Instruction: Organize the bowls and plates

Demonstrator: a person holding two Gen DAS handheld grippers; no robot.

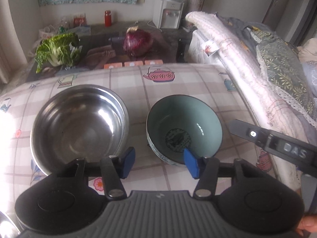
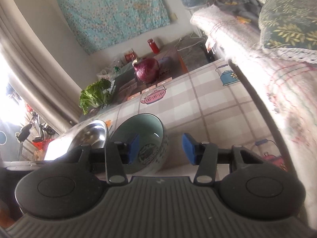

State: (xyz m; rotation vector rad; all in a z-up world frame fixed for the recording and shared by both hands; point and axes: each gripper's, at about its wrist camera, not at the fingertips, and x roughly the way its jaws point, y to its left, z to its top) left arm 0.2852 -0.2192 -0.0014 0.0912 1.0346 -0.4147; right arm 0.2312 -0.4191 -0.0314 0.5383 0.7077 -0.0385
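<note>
The steel bowl (image 2: 90,133) is half hidden behind the right gripper's frame in the right wrist view. The window side is blown out white. The green bowl (image 1: 183,128) has a bottom mark too blurry to read.

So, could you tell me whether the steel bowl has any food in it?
No, the steel bowl shows only its bare, shiny inside.

On the surface (image 1: 178,87) the steel bowl (image 1: 79,127) sits just left of the ceramic bowl (image 1: 184,127), not touching. Behind the ceramic bowl lies the red cabbage (image 1: 137,42); the leafy cabbage (image 1: 58,48) lies behind and farther left.
</note>
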